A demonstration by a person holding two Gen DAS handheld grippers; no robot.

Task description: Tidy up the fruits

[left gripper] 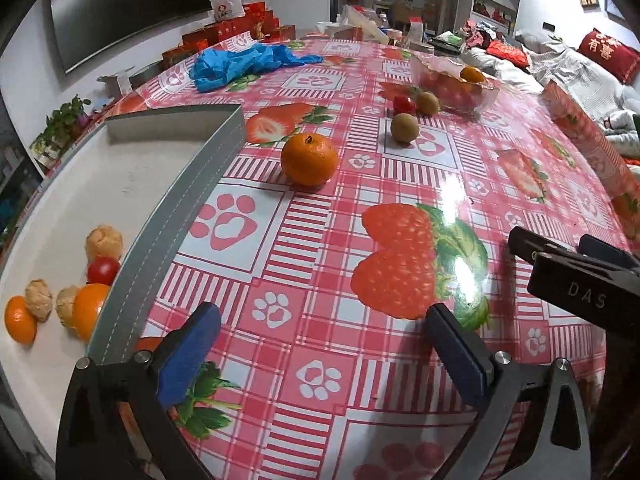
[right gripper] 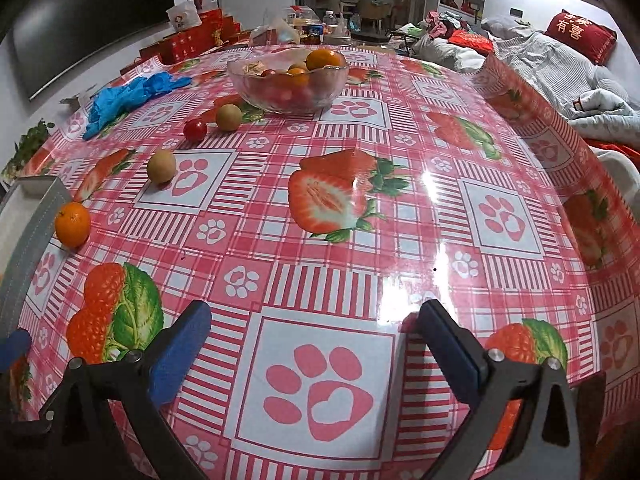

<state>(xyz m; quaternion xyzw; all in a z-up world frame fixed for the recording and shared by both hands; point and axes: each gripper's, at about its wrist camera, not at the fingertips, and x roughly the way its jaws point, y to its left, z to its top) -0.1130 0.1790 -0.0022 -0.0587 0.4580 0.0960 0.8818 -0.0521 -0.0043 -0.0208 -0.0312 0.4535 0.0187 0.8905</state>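
An orange lies on the strawberry-print tablecloth beside a grey-walled tray. The tray holds several fruits: small oranges, a cherry tomato and pale bumpy fruits. Two brown-green round fruits and a cherry tomato sit loose near a glass bowl of fruit. My left gripper is open over bare cloth, its left finger by the tray wall. My right gripper is open with nothing between its fingers; it also shows at the left wrist view's right edge.
Blue gloves lie crumpled at the table's far left. Red boxes and clutter line the far edge. A sofa with bedding and a red cushion stands to the right. A dark screen hangs on the left wall.
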